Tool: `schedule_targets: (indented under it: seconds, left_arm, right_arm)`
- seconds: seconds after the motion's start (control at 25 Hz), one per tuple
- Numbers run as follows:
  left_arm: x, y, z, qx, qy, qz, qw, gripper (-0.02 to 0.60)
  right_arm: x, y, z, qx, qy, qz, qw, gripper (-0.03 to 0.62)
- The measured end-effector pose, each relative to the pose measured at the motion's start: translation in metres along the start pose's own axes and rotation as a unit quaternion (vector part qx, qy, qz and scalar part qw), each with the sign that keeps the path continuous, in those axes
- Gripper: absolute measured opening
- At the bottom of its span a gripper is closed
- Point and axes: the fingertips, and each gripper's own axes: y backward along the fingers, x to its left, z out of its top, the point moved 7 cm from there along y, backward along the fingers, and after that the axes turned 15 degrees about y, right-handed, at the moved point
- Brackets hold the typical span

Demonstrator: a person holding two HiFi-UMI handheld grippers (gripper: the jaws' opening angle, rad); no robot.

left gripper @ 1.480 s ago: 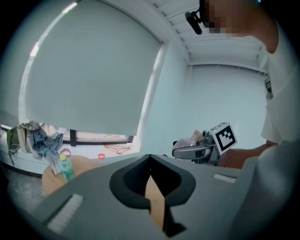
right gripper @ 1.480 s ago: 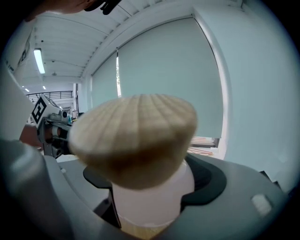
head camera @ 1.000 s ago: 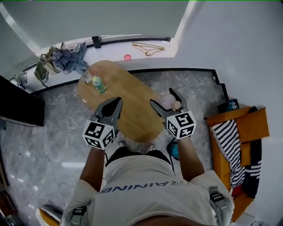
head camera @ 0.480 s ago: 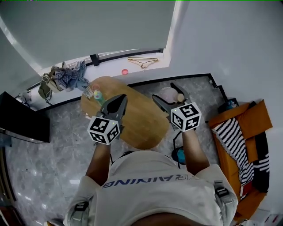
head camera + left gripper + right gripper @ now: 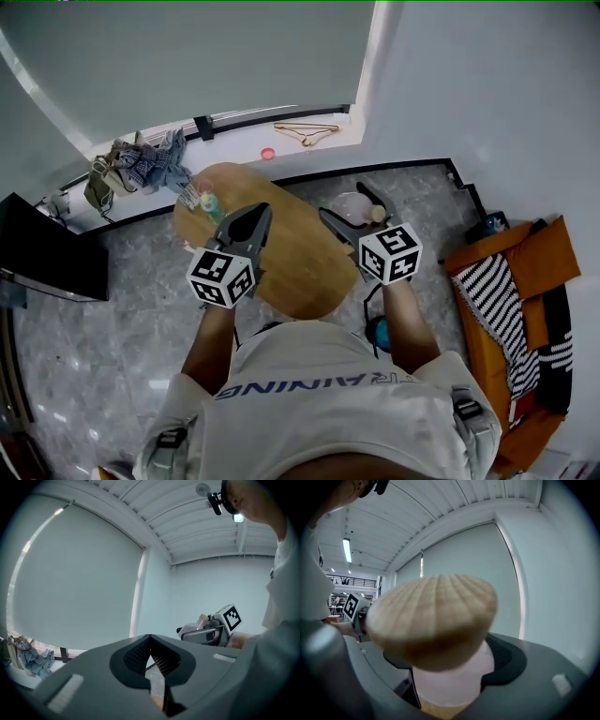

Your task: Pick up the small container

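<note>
Clearance has grown since a second ago between the oval counter (image 5: pixel 281 258) at frame centre and the small container (image 5: pixel 353 206), clamped just right of centre in the right gripper (image 5: pixel 347 201), so the pick-up looks complete; the left gripper (image 5: pixel 262 214) stays closed and empty.

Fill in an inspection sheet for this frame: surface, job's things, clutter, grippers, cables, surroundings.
Surface: oval wooden table, over a grey stone-pattern floor.
Job's things: small container, pale body with a wooden lid, held off the table by the right gripper.
Clutter: bottle and a few small items at the table's far end.
Grippers: left gripper, jaws together, nothing between them; right gripper, jaws closed on the small container.
Cables: nothing seen.
Surroundings: clothes and a hanger on the window sill; striped cloth on an orange seat at the right.
</note>
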Motion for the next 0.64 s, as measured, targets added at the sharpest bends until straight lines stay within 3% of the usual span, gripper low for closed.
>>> schedule_targets:
  seconds: [0.64]
  left_arm:
    - [-0.011, -0.007, -0.006, 0.005, -0.004, -0.012, 0.9999, 0.002]
  right_arm:
    - [-0.002, 0.009, 0.002, -0.008, 0.004, 0.001, 1.0, 0.436]
